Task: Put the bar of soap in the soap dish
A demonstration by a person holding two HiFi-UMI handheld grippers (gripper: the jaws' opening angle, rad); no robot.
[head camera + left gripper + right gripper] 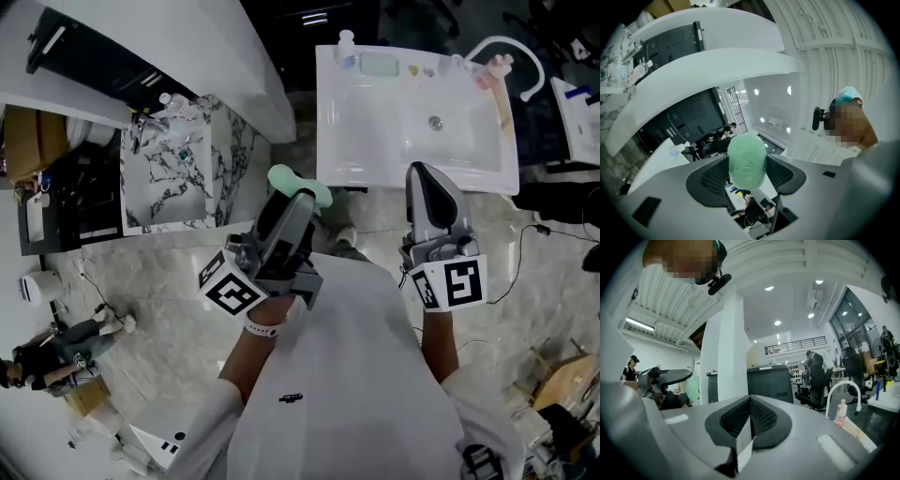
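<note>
Presently the bar of soap (298,184) is off any surface. It is pinched at the tip of the left tongs (302,194) and held in the air just short of the front edge of the white sink (469,141). The right tongs (427,180) are pressed together and carry nothing. A thin white slip shows at their seam in the right gripper view, and I cannot tell what it is.

Step in hand, as judged: carrying the soap to the dish. The pale green tray (380,65) on the sink's back rim, beside a small bottle (347,47), is probably the soap dish. It lies well apart from the soap, across the basin.

- Carry the soap over the basin without easing the squeeze, since soap is likely to be slippery.
- Lower it until it rests in the tray before opening.
- Keep clear of the bottle and the tap (511,52).

Orientation: the soap's long axis lies crosswise to the tongs, roughly along the sink's front edge. Its broad stamped face is turned back towards the left gripper's camera. It will probably need turning to match the tray's length.
</note>
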